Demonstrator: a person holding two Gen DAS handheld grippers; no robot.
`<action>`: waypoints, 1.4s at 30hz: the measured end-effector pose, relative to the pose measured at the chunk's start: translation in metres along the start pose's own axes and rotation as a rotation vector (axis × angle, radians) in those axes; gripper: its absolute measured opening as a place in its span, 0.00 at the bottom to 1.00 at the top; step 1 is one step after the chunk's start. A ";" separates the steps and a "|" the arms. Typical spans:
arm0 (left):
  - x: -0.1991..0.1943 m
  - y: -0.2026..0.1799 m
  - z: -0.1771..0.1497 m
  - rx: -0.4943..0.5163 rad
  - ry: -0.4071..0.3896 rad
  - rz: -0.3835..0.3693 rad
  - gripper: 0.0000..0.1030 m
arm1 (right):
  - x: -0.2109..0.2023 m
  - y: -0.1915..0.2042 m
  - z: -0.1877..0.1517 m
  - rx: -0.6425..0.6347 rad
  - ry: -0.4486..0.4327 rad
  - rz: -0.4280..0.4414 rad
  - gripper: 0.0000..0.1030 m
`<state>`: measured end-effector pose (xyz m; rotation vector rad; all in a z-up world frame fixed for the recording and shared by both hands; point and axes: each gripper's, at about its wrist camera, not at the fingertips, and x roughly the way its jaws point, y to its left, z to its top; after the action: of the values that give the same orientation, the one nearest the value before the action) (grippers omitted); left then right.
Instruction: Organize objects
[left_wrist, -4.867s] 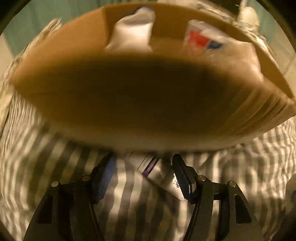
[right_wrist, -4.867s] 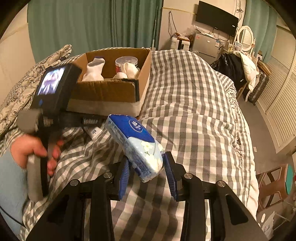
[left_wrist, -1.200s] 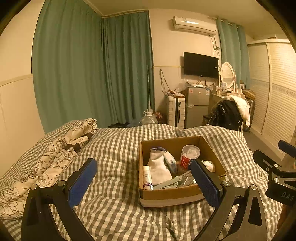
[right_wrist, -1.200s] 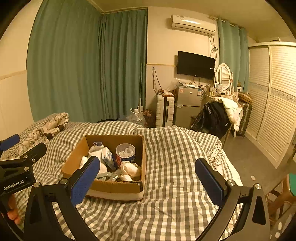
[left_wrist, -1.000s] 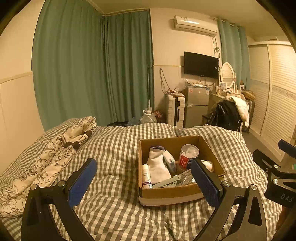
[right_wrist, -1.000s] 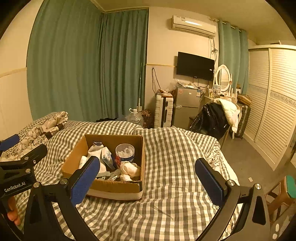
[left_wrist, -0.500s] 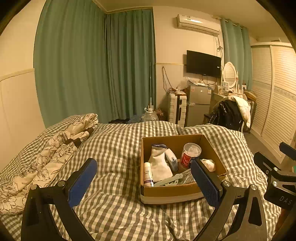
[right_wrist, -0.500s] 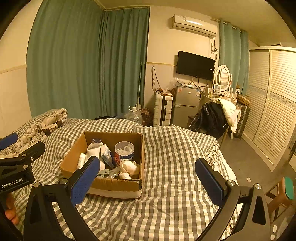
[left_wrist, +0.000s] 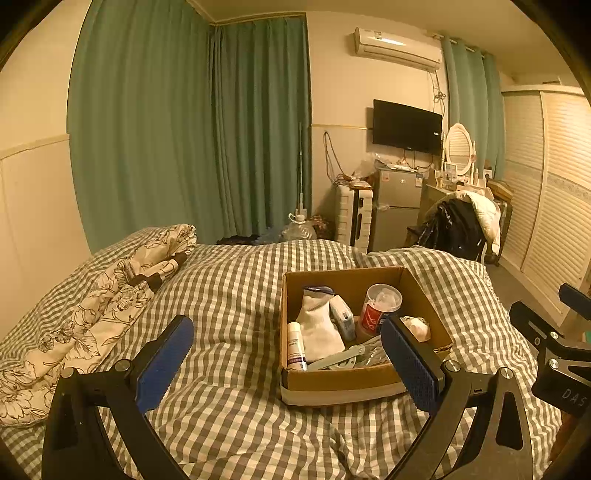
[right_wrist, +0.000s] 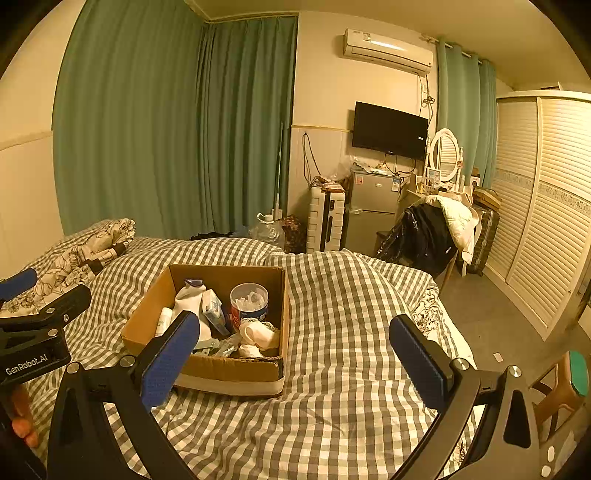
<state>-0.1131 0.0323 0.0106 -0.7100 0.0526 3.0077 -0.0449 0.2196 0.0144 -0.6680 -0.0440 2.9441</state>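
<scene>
Cardboard box is now filled and both hand-held grippers, left and right, are held spread, empty; sorting seems finished.

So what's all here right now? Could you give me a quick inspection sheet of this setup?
Surface: checked bedspread, rumpled.
Job's things: cardboard box on the bedspread, holding a white sock, a small white bottle, a tissue pack, a round tub and more.
Clutter: floral quilt bunched on the bed beside the box.
Grippers: left gripper and right gripper both open, empty, held back from the box.
Cables: wires on the wall beside the TV.
Surroundings: green curtains, fridge, wardrobe.
</scene>
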 end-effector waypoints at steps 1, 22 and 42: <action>0.000 -0.001 0.000 0.000 0.000 0.001 1.00 | 0.000 0.000 0.000 0.000 0.001 0.000 1.00; -0.004 0.000 0.003 -0.019 -0.009 0.014 1.00 | 0.000 0.004 0.002 0.002 0.006 0.005 1.00; -0.006 -0.003 0.003 -0.002 -0.007 0.017 1.00 | 0.001 0.005 0.001 0.004 0.009 0.003 1.00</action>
<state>-0.1091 0.0353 0.0160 -0.7027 0.0560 3.0269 -0.0470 0.2147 0.0147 -0.6813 -0.0363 2.9436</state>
